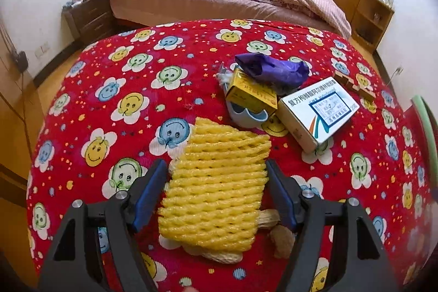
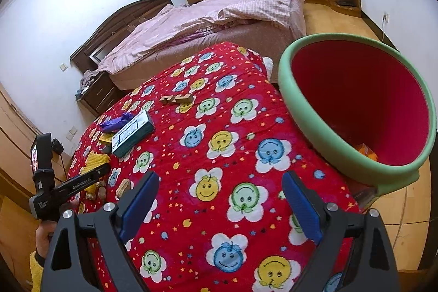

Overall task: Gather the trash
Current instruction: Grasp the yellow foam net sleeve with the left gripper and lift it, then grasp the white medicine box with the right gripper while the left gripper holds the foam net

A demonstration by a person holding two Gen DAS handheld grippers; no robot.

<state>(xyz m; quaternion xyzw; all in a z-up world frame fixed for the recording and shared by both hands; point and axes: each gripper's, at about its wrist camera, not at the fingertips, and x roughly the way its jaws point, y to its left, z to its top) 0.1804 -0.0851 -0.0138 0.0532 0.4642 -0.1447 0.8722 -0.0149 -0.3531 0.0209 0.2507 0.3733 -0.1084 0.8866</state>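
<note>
My left gripper (image 1: 216, 199) stands wide, one jaw either side of the yellow foam net (image 1: 216, 182) lying on the red-clothed counter (image 1: 115, 78), pads not yet pressing. The net's long axis runs away from me, along the fingers. My right gripper (image 2: 219, 204), wide and empty, is well apart, nearer the bin (image 2: 301, 111).

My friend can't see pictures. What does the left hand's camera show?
The left gripper is open around a yellow foam net lying on a red smiley-flower blanket. Behind it sit two boxes and a purple bag.
</note>
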